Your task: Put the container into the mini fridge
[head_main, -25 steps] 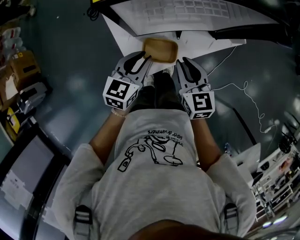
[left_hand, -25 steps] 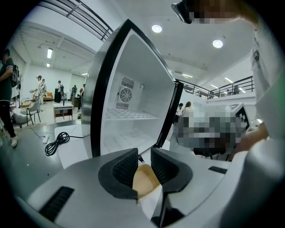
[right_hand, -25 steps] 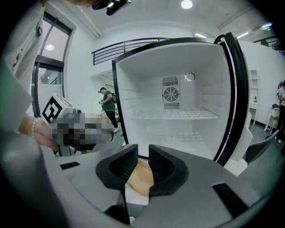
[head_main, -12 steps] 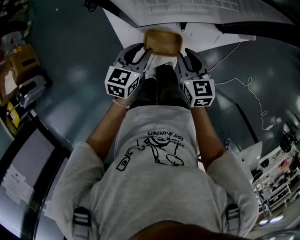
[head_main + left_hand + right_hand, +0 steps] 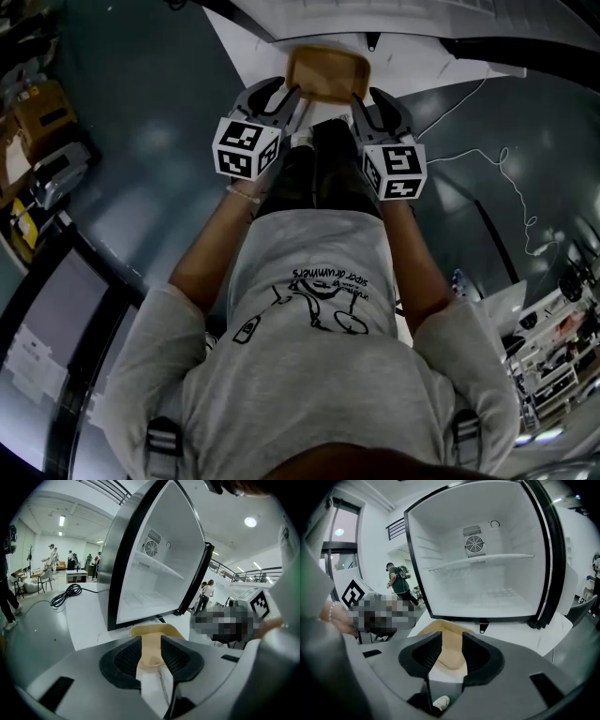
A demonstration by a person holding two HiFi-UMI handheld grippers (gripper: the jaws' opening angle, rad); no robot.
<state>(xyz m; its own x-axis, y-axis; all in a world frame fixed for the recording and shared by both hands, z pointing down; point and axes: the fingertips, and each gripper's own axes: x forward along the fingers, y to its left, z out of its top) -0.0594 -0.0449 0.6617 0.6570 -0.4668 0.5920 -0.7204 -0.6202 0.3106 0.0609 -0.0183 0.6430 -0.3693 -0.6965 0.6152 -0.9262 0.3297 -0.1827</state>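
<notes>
Where the left gripper (image 5: 151,644) ends, its two jaws have just been opening, and one edge of the tan container (image 5: 154,631) sits in the gap. Its pads (image 5: 127,656) do not seem to squeeze it. Most of the container hides behind the jaws. At the right gripper (image 5: 452,641) it is the same: jaws just opening, loose, with the other edge between them and the rest hidden. I cannot tell if the container sits on the white board (image 5: 511,632) or hangs just over it. It is just in front of the open fridge (image 5: 487,583), not inside.

Both grippers lie side by side and tilt down, one at each end of the container. Each marker cube (image 5: 247,147) faces up and hides the hand behind it. The arms (image 5: 211,253) reach straight out from the body.

From the head view, the fridge is cut off at the top edge. The right gripper view looks straight into it and shows a fan (image 5: 474,544) and a shelf (image 5: 487,558). The left gripper view sees it from the side and shows a black cable (image 5: 65,595) on the floor. A shoe (image 5: 440,701) peeks out under the right gripper.
</notes>
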